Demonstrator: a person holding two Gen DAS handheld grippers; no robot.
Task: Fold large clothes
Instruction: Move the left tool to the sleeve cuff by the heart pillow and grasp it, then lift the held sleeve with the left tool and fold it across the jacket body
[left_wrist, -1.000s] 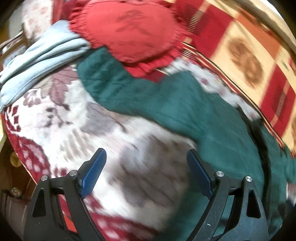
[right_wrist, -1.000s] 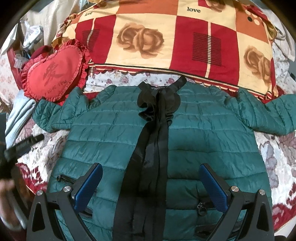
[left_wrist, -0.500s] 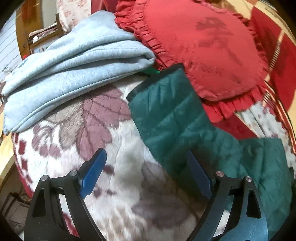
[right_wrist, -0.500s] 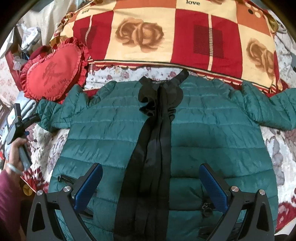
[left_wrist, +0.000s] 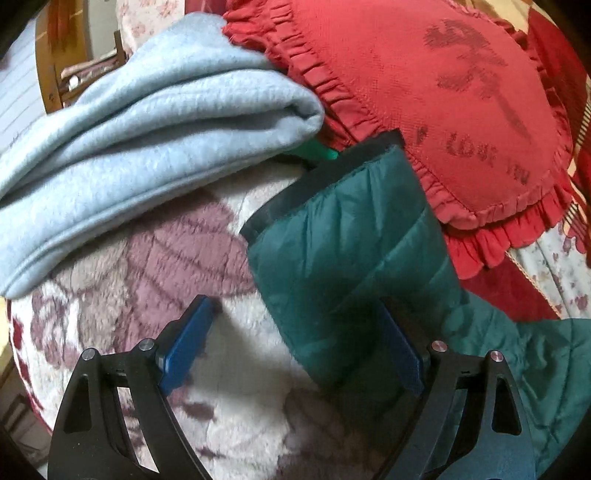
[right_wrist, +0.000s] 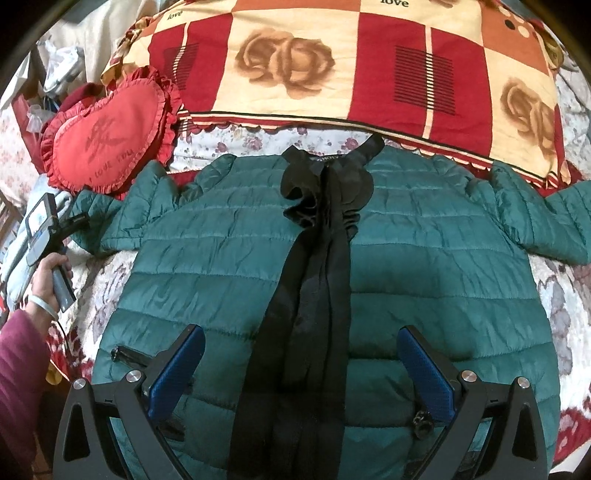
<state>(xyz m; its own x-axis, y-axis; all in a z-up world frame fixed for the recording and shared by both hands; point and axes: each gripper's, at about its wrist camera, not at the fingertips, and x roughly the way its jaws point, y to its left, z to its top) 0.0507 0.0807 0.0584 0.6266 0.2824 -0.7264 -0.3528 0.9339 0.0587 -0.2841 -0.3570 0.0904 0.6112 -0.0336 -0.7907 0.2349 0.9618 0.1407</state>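
One green quilted jacket (right_wrist: 424, 240) lying flat, front up, black placket running down its middle, two sleeves spreading out. Beside the jacket's sleeve cuff (left_wrist: 332, 192): one red heart cushion (left_wrist: 443, 92), one folded blue garment (left_wrist: 147, 129). Two grippers, left gripper (left_wrist: 295, 350) and right gripper (right_wrist: 301, 363), both gaping wide, gripping nothing.

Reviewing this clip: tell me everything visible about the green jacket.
The green jacket is a teal quilted puffer of shiny fabric, lying flat and face up on the floral blanket with both sleeves spread out. A black front strip runs from the ruffled collar to the hem, and zipped pockets sit low on each side. Its sleeve cuff, edged in black, lies against the red heart cushion and beside a folded light-blue garment. The left hand-held gripper is open over that sleeve.
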